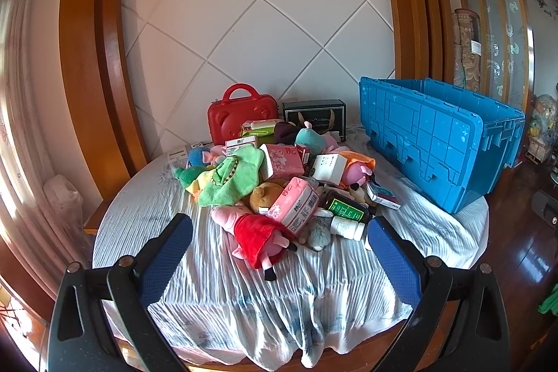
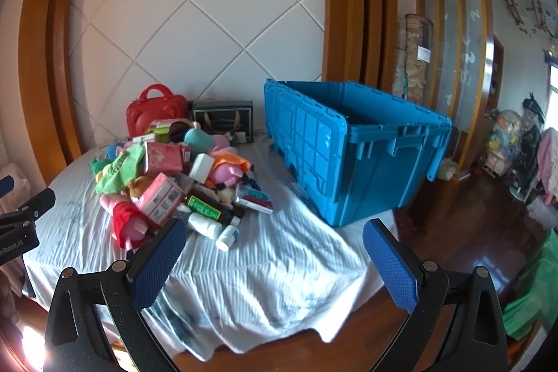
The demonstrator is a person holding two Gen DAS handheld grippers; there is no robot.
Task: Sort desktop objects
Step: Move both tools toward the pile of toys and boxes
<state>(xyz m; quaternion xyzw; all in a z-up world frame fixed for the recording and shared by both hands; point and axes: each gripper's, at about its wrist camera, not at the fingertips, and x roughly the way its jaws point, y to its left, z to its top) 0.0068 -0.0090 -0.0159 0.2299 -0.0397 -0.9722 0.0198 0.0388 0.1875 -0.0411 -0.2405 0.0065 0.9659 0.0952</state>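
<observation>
A heap of mixed things lies on a round table under a pale blue cloth (image 1: 216, 285): a pink pig plush in a red dress (image 1: 258, 237), pink tissue packs (image 1: 296, 203), a green cloth (image 1: 230, 178), a dark bottle (image 1: 345, 208) and white pill bottles (image 2: 205, 227). My left gripper (image 1: 280, 232) hovers open just short of the pig plush, nothing between its blue pads. My right gripper (image 2: 273, 239) is open over bare cloth right of the heap. The left gripper's tip (image 2: 35, 201) shows at that view's left edge.
A big open blue crate (image 1: 443, 149) stands on the table's right side. A red carry case (image 1: 240, 119) and a dark box (image 1: 314, 115) stand at the back by the padded wall. Dark wooden floor (image 2: 481, 232) lies to the right.
</observation>
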